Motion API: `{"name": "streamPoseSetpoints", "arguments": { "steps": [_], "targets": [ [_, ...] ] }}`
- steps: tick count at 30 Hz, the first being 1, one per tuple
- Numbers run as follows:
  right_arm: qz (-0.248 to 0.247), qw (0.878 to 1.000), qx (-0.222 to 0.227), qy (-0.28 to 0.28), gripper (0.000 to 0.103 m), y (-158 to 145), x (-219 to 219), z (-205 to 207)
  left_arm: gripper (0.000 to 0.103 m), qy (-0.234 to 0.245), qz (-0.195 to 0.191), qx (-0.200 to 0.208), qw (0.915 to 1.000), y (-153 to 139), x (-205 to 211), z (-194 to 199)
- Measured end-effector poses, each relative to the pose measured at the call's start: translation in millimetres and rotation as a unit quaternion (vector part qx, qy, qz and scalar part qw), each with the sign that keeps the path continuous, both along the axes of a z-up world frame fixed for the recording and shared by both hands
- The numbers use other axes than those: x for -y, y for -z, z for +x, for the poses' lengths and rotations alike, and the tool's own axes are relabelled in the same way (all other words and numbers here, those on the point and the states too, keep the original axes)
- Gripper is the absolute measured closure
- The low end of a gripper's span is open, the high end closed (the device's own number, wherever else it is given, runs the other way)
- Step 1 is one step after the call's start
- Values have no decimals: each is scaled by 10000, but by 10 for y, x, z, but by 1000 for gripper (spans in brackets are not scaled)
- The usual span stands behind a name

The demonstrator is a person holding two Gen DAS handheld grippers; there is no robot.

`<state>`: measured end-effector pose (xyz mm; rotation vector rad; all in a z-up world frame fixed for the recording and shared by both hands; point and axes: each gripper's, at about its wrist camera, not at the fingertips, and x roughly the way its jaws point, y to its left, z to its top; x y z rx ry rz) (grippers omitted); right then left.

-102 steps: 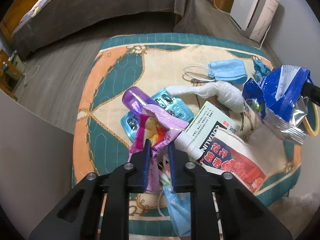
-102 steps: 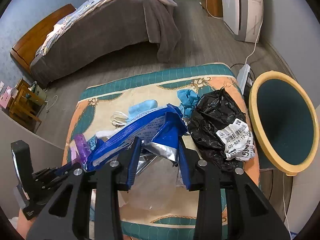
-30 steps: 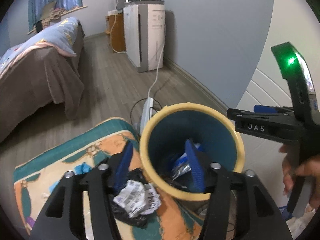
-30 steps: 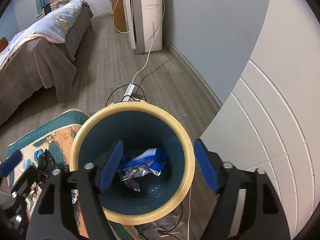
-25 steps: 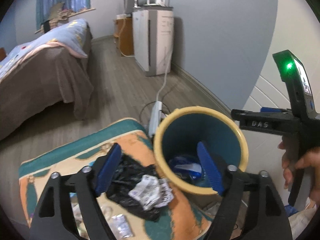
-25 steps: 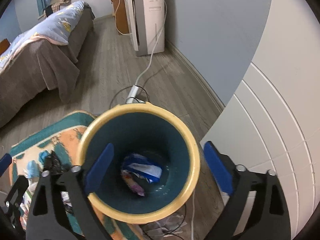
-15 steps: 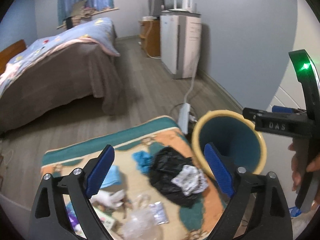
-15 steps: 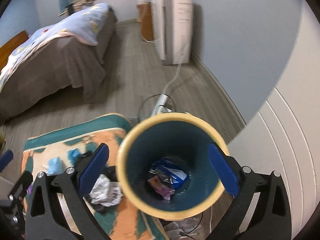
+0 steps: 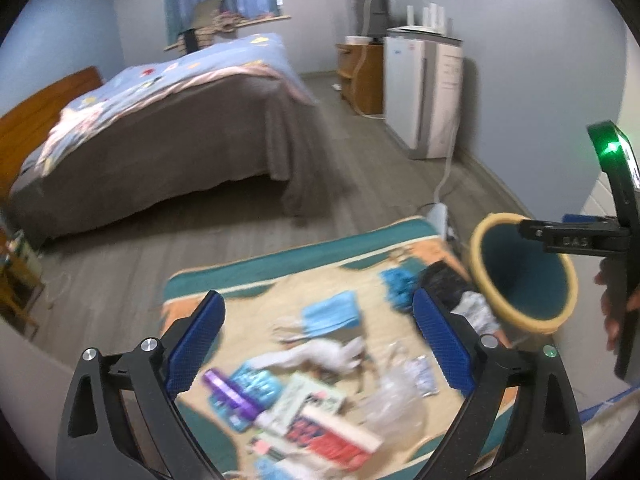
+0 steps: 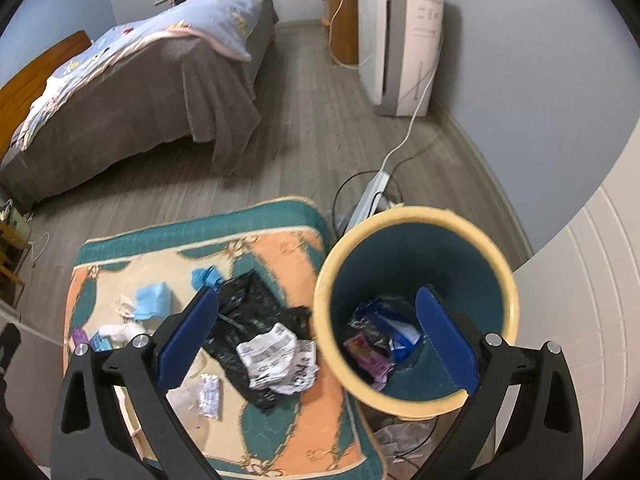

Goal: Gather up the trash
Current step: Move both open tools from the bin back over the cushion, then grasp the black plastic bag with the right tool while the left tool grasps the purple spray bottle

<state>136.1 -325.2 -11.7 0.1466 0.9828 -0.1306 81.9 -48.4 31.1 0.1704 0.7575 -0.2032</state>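
Bin (image 10: pixel 412 216) mouth open above; black bag (image 10: pixel 244 300) crowds its left rim

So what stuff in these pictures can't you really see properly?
- Left wrist view: the red-and-white printed box and the purple bottle are motion-blurred; the print is unreadable.
- Right wrist view: the pink wrapper and blue foil bag lie deep in the yellow-rimmed teal bin; anything beneath them is hidden.
- Right wrist view: the crumpled white label covers part of the black plastic bag.
- Left wrist view: the right gripper is cut off by the edge.

Yellow-rimmed teal bin (image 10: pixel 416 216) beside mat, blue and pink wrappers (image 10: pixel 378 340) inside, black bag (image 10: pixel 248 312) on mat
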Motion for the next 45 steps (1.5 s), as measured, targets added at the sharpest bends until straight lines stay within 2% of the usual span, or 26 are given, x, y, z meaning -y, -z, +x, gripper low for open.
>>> {"name": "streamPoseSetpoints", "arguments": {
  "steps": [7,14,22,29,34,38,41,44,45],
  "targets": [
    [-3,9987,-280,-433,6,152,-319,54,8,-796,-272,-153,9963,184,-630,55],
    [105,9968,-595,-529,6,338,-481,137,8,-918,-249,-443,9945,429,-916,121],
    [-353,9919,-878,-842,6,547,-777,281,8,-1297,-44,-965,9868,846,-1275,254],
    [-423,9887,-987,-1044,6,626,-934,329,8,-1314,-237,-1392,9812,1120,-1246,315],
    [-620,9857,-1102,-1113,6,713,-955,331,8,-1378,-192,-1699,9756,1373,-1159,383],
    [-519,9853,-1262,-1032,6,838,-878,356,10,-1432,-313,-1911,9706,1521,-1120,417],
    [-400,9825,-1377,-1190,7,937,-903,376,11,-1426,-319,-2049,9678,1603,-1091,438],
    [-345,9773,-1582,-1368,10,1047,-957,382,16,-1425,-339,-2118,9663,1638,-1069,476],
    [-331,9755,-1667,-1400,15,1086,-968,379,20,-1429,-305,-2154,9655,1661,-1068,483]
  ]
}}
